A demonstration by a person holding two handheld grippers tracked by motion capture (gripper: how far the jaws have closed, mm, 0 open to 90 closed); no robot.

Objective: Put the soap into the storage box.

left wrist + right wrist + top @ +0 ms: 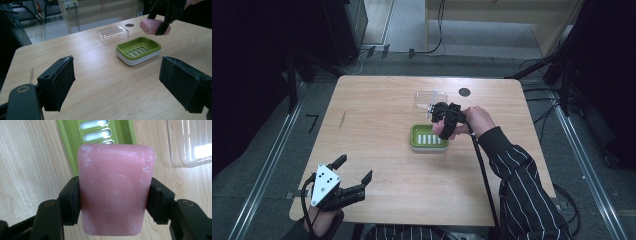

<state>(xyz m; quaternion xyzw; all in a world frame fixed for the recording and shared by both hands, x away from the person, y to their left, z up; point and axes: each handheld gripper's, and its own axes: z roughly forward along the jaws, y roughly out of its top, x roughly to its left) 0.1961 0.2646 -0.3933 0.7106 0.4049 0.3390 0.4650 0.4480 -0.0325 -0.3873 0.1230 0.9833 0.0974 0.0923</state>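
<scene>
Gripper (113, 202) clamps pink soap (115, 187) above green dish (72, 142).

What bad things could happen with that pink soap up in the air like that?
The pink bar of soap is pinched only by its two sides in the right gripper, above the edge of the green slotted soap dish. Soap can be slippery, so it might slide out and drop onto the wooden table. If lowered off-centre, it could catch the dish rim and tip it. The clear plastic lid lies close by and might get bumped.
</scene>
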